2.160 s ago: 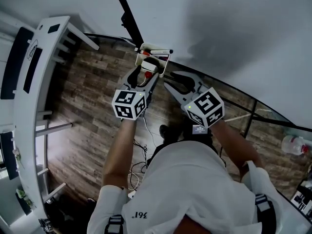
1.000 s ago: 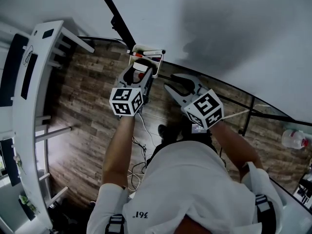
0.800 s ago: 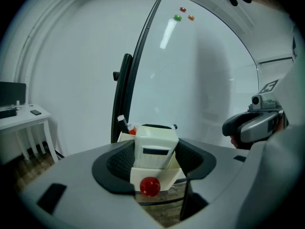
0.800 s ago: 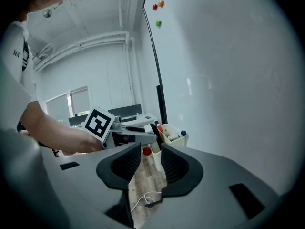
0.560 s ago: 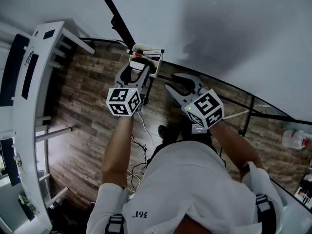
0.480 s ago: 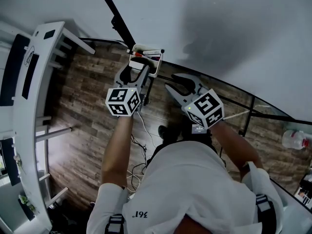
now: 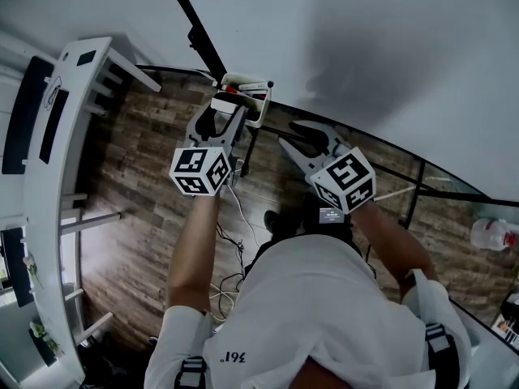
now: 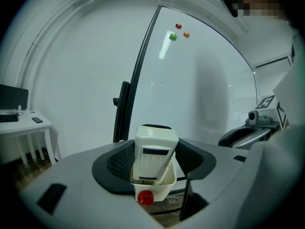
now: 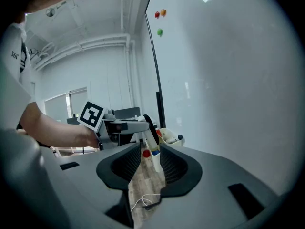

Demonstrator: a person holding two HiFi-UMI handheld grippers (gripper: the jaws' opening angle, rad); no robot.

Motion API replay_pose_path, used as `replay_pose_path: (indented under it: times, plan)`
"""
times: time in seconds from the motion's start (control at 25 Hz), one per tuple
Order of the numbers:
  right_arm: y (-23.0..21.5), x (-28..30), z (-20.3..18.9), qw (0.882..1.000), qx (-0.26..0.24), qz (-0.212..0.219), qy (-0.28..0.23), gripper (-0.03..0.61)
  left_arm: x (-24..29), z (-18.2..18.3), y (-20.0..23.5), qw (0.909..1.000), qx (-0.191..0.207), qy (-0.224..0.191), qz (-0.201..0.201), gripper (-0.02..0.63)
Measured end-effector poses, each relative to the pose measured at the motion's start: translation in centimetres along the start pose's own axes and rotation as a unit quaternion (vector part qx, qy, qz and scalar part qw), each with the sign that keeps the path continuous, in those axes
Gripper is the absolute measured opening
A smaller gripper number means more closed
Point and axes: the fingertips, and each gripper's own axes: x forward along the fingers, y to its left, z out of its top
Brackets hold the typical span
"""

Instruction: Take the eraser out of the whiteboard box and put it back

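Note:
The white eraser [image 8: 151, 162] stands tilted between the jaws of my left gripper [image 8: 156, 147], which is shut on it. Its lower end sits inside the small white whiteboard box [image 8: 157, 191], which has a red round piece [image 8: 144, 198] on its front. In the head view the left gripper [image 7: 222, 114] holds the eraser [image 7: 225, 104] at the box [image 7: 253, 87] on the board's lower edge. My right gripper [image 7: 290, 134] hangs open and holds nothing, to the right of the box. The right gripper view looks between its own jaws [image 9: 150, 159] at the box [image 9: 169, 137].
The whiteboard [image 7: 365, 39] fills the upper right, with coloured magnets [image 8: 178, 30] high on it. A black stand post [image 7: 195, 31] rises beside the box. A white desk [image 7: 57, 136] stands at the left. Cables [image 7: 235, 250] lie on the wooden floor, and a bottle [image 7: 491, 237] sits far right.
My left gripper has carried the eraser up and to the left, to the box, and its lower end now sits inside. The right gripper has barely moved.

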Motion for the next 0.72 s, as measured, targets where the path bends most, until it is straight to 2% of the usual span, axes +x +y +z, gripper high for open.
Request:
replay_pose_path:
  times: [0.72]
  plan:
    - [-0.4, -3.6, 2.6, 0.999, -0.005, -0.021, -0.038, 0.132, -4.9, 6.5, -3.5, 0.9975, 0.011, -0.067, -0.017, 0.273]
